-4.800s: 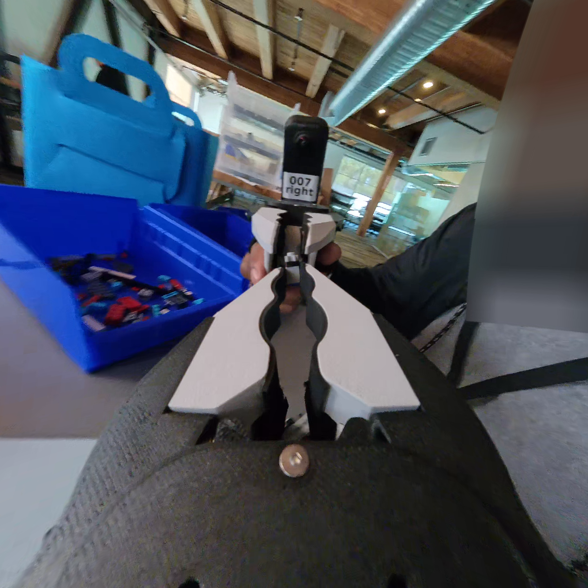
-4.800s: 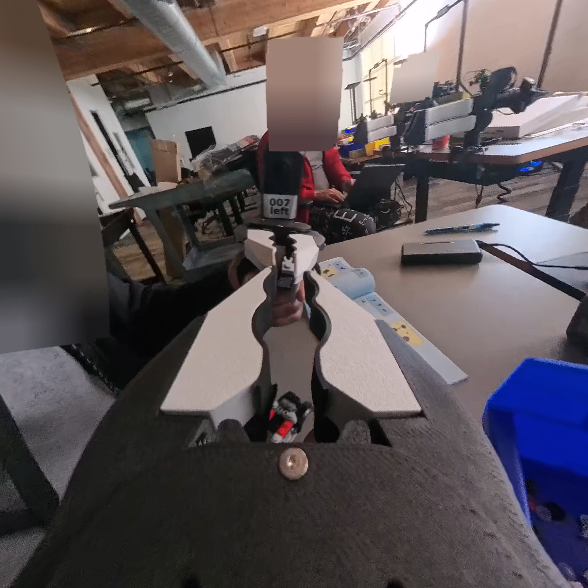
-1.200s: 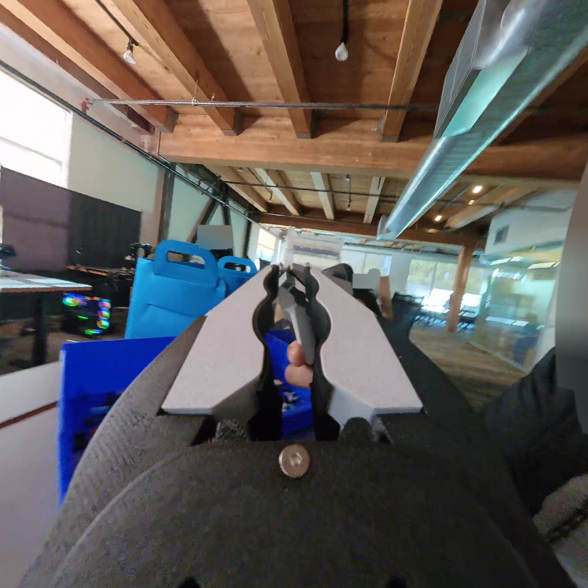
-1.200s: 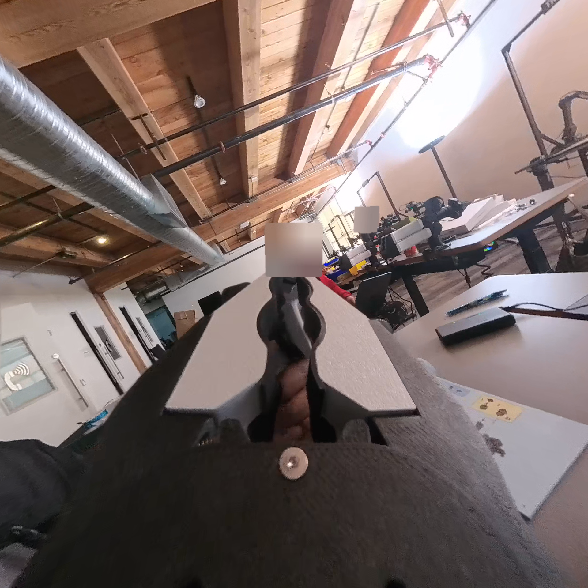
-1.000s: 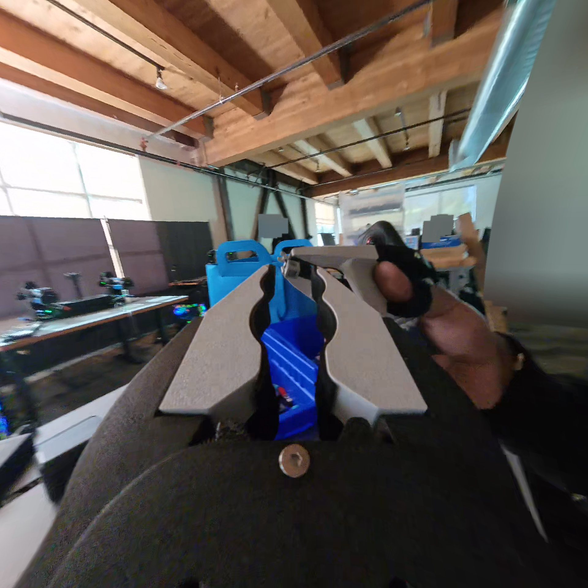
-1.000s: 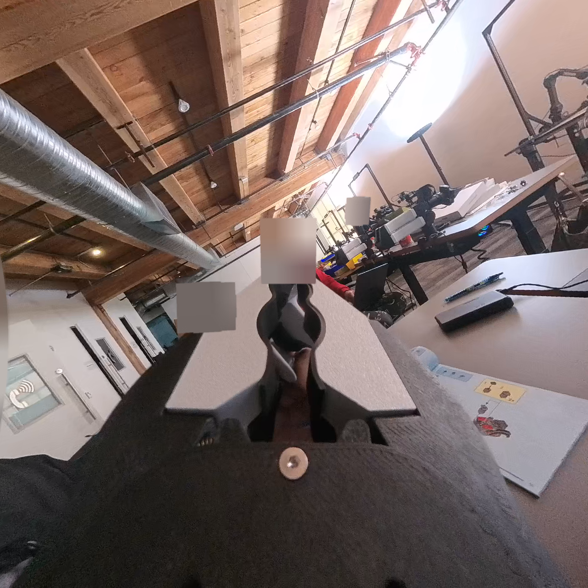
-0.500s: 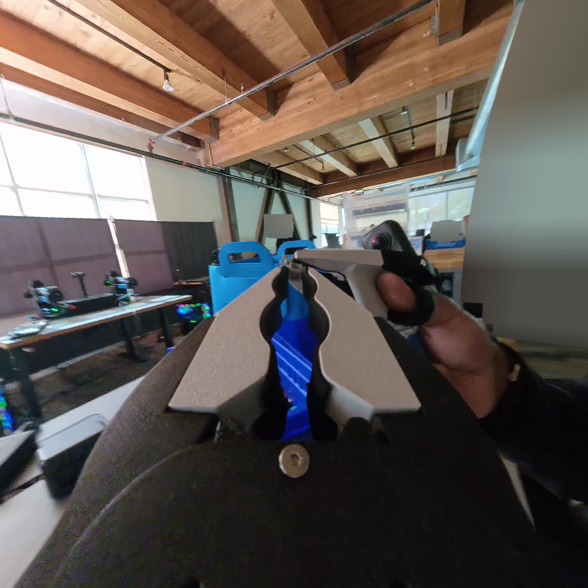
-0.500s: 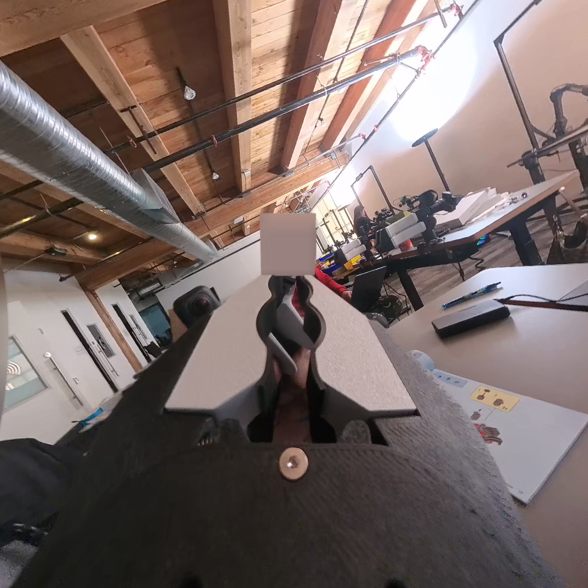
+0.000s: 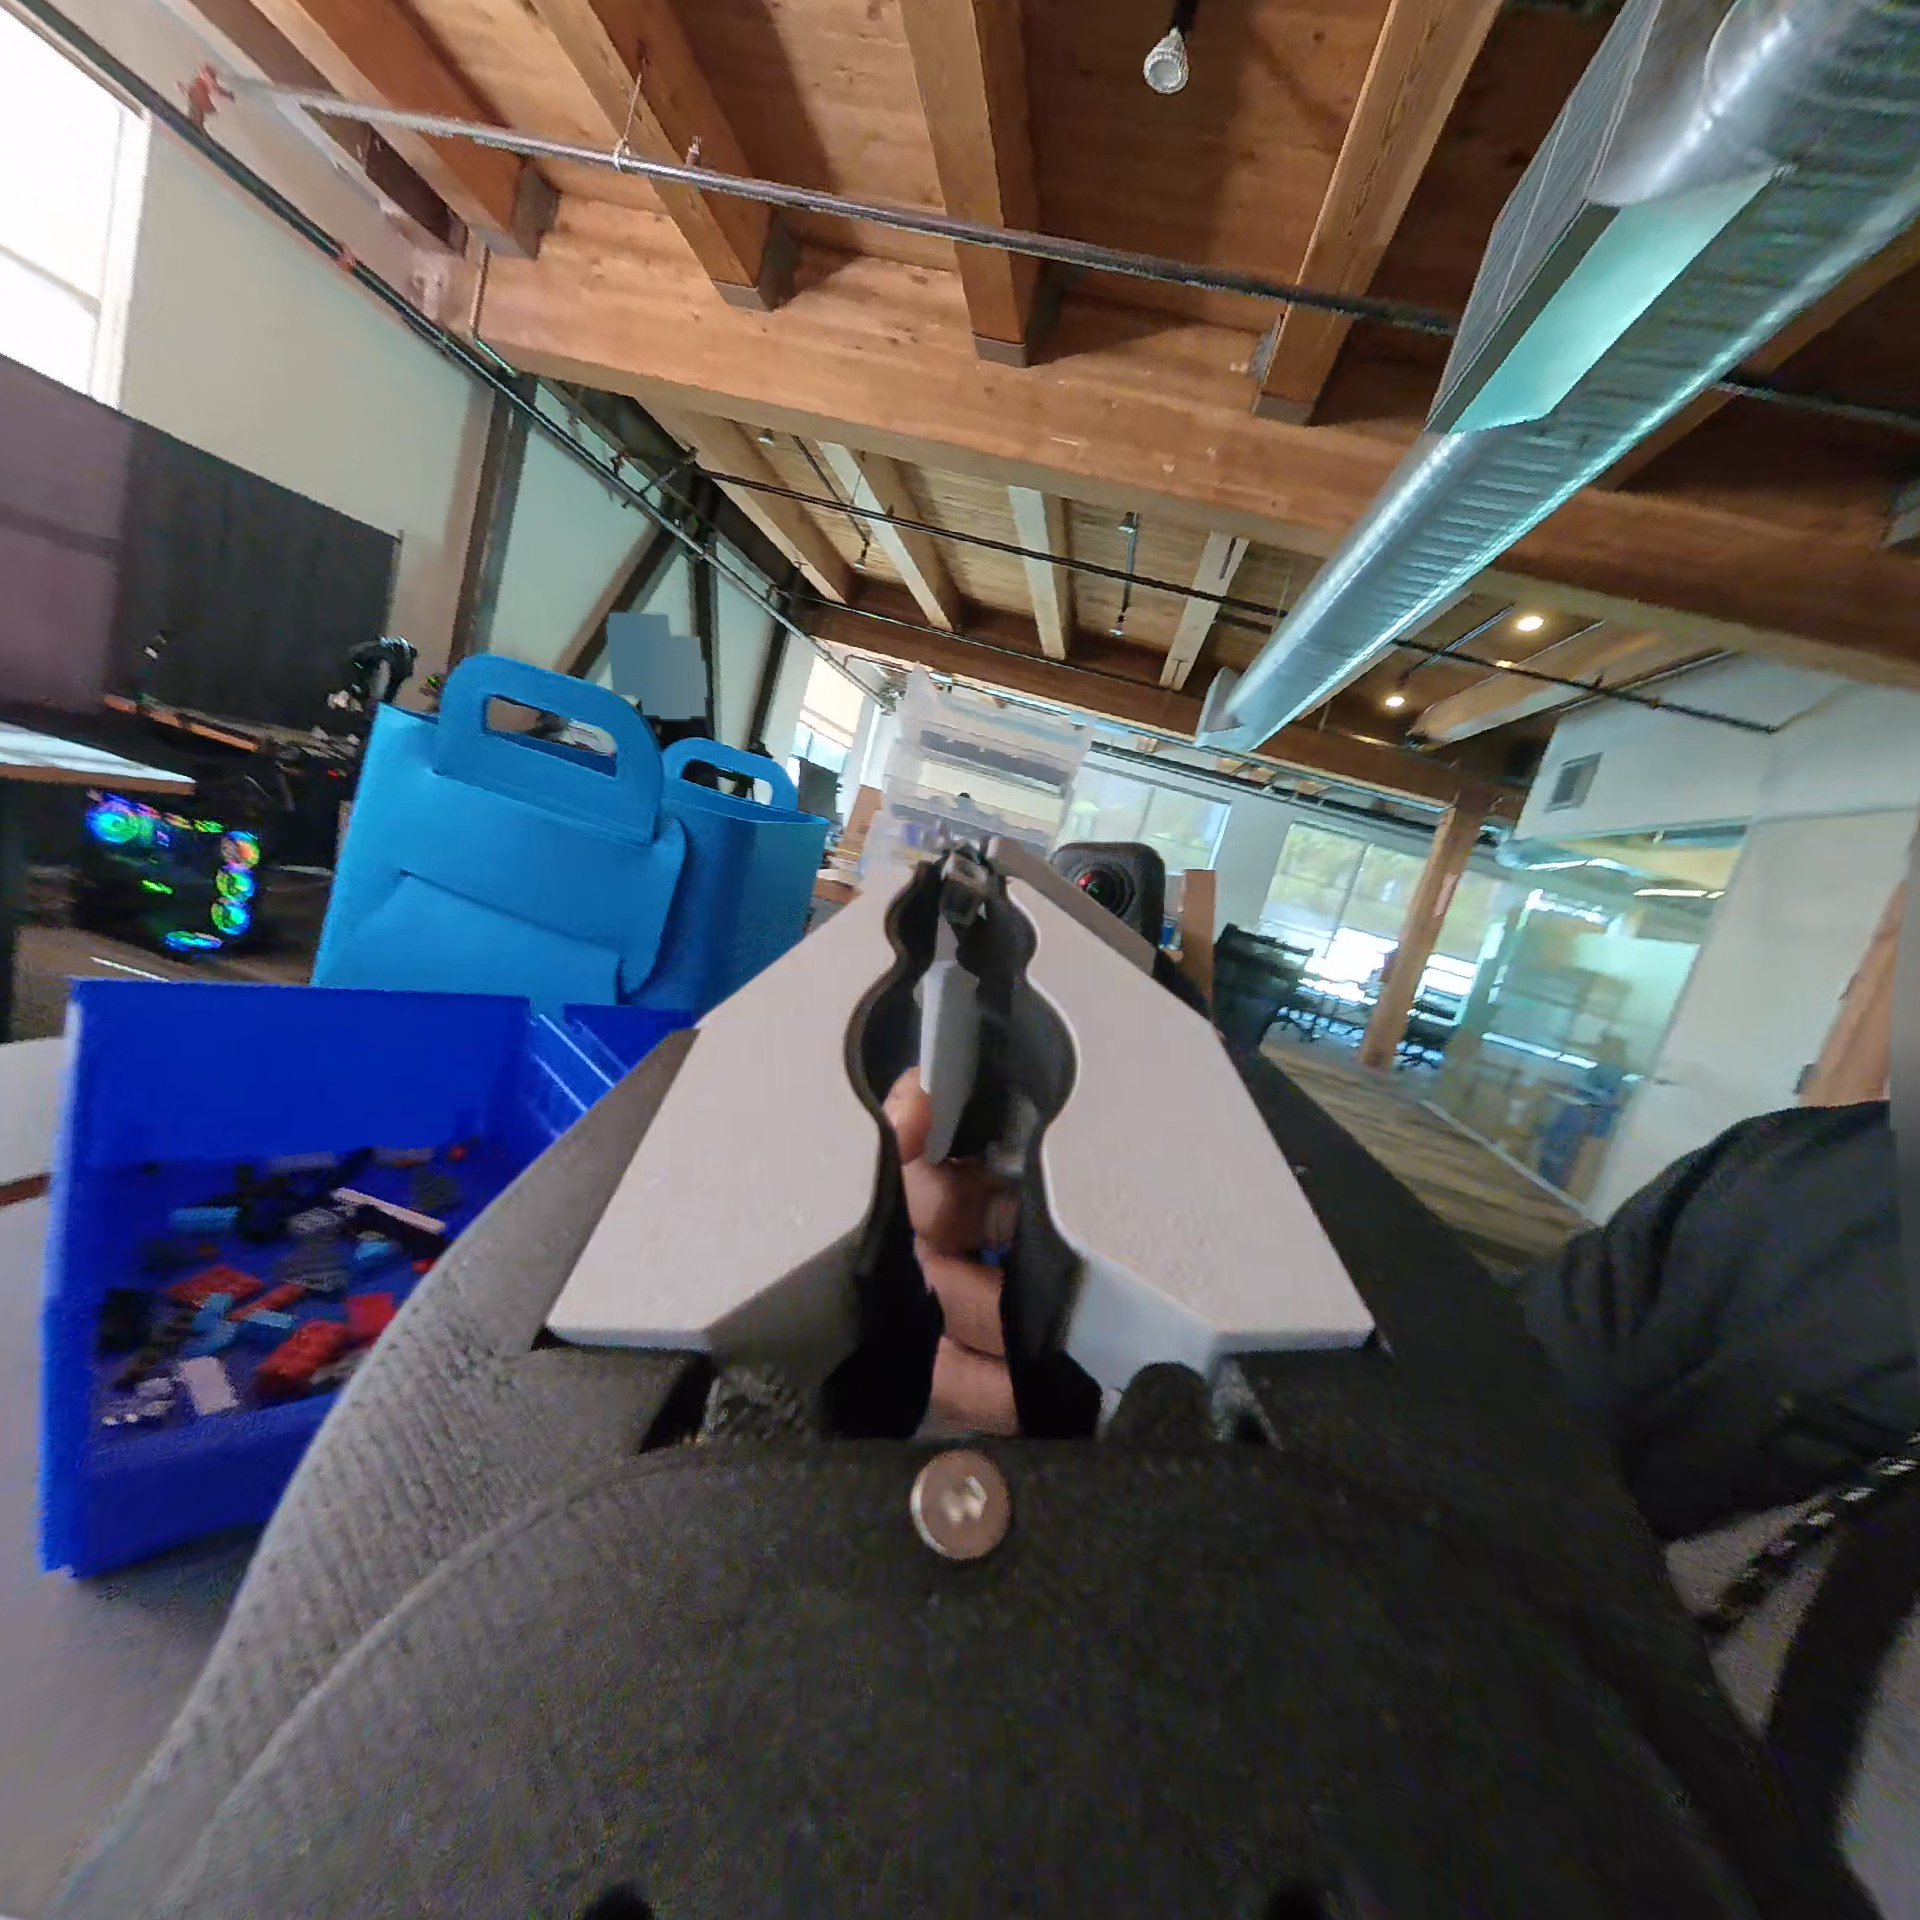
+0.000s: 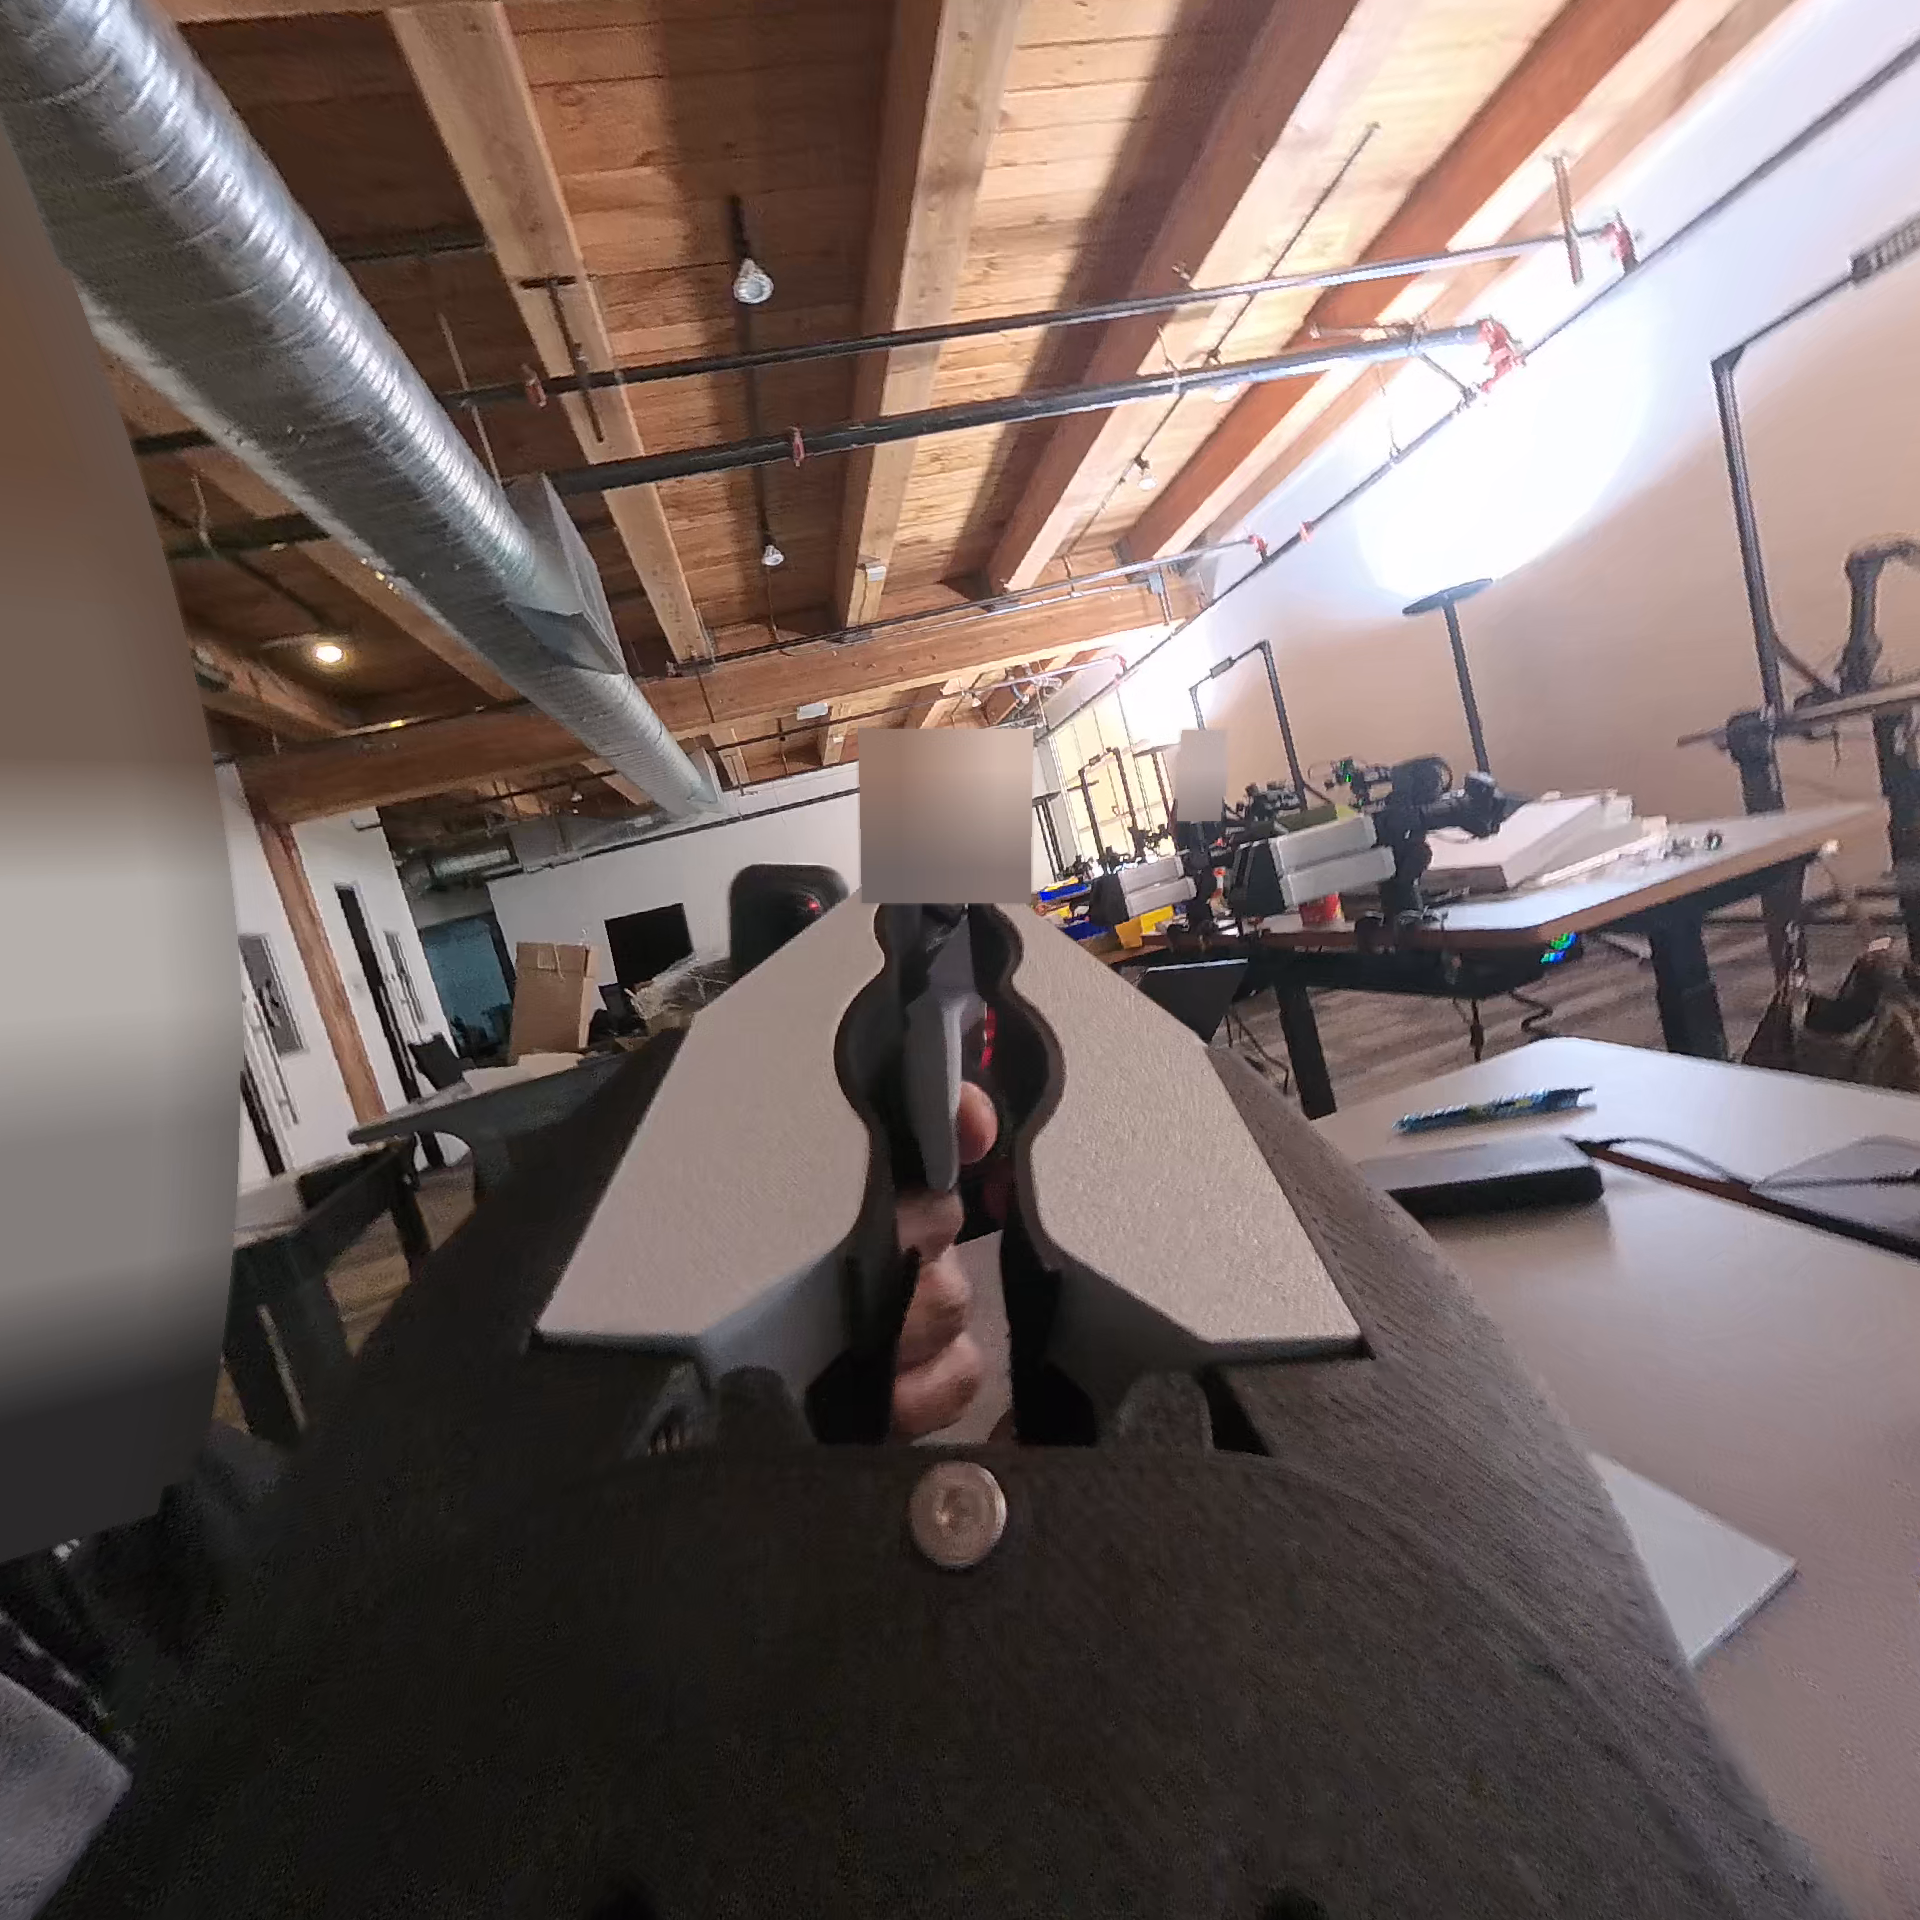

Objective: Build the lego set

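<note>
Left wrist view is looking along the left gripper (image 9: 961, 883), whose jaws are standing almost together at the tips, closing on a small dark-and-grey lego piece (image 9: 964, 871) pinched there. Just behind those tips the right gripper (image 9: 951, 1039) is meeting it nose to nose, its pale finger showing through the gap with the person's hand (image 9: 951, 1236) gripping below. Off to the left, the blue parts bin (image 9: 281, 1049) is sitting on the table (image 9: 62, 1704) with loose red, black and light-blue bricks (image 9: 260, 1278) lying in it, and a blue tote (image 9: 540, 862) is standing behind it.

Right wrist view is showing the same meeting from the other side: the right gripper (image 10: 951, 920) has its jaws nearly touching at the tips, though a mosaic patch is sitting right above them, so whether it is clamping anything I cannot tell. The left gripper (image 10: 935, 1060) is pointing back at it, held by a hand (image 10: 935, 1320). An instruction sheet (image 10: 1704, 1558), a black case (image 10: 1475, 1174) and a pen (image 10: 1486, 1107) are lying on the table (image 10: 1662, 1351) to the right.

Judging from this, the step is pressing one small piece onto another in mid-air. Doing it well is calling for keeping both tools on one line, squeezing steadily (not twisting), and holding the left clamp firm until the studs are seating.
</note>
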The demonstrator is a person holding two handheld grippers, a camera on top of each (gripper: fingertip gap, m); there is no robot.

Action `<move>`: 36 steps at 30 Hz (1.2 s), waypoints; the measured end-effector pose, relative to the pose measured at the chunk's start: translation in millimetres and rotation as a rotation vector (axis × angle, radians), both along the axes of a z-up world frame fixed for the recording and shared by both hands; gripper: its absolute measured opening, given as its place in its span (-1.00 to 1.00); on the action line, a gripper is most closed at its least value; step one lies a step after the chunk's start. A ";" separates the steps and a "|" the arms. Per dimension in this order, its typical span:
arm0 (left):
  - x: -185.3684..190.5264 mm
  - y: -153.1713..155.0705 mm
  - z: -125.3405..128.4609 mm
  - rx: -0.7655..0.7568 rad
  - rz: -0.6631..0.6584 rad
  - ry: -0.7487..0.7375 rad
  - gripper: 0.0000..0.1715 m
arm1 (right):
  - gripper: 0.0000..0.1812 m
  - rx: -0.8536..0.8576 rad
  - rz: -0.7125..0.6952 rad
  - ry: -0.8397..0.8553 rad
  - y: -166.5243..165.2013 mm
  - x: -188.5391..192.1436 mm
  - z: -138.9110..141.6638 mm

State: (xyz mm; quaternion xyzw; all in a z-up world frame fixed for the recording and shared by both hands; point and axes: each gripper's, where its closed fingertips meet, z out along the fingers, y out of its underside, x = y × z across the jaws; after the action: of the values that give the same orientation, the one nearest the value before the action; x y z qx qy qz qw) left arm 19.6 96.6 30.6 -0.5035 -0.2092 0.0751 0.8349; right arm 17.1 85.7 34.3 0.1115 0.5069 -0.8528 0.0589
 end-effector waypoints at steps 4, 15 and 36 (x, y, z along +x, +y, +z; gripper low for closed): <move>2.0 2.6 -0.1 0.047 -0.074 -0.062 -0.91 | -0.88 -0.019 0.004 0.063 2.0 2.1 0.2; 1.7 0.8 -0.6 0.071 -0.100 -0.049 -0.91 | -0.88 0.023 0.035 0.076 1.1 4.6 0.8; 3.0 3.5 -9.9 -0.323 0.195 0.264 -0.91 | -0.89 0.275 0.195 -0.208 2.6 7.3 -12.1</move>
State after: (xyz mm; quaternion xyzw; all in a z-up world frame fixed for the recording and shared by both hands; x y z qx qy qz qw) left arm 22.5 100.0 20.7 -0.5938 -0.1313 0.2532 0.7524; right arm 24.4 88.3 22.1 0.1567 0.6180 -0.7497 0.1775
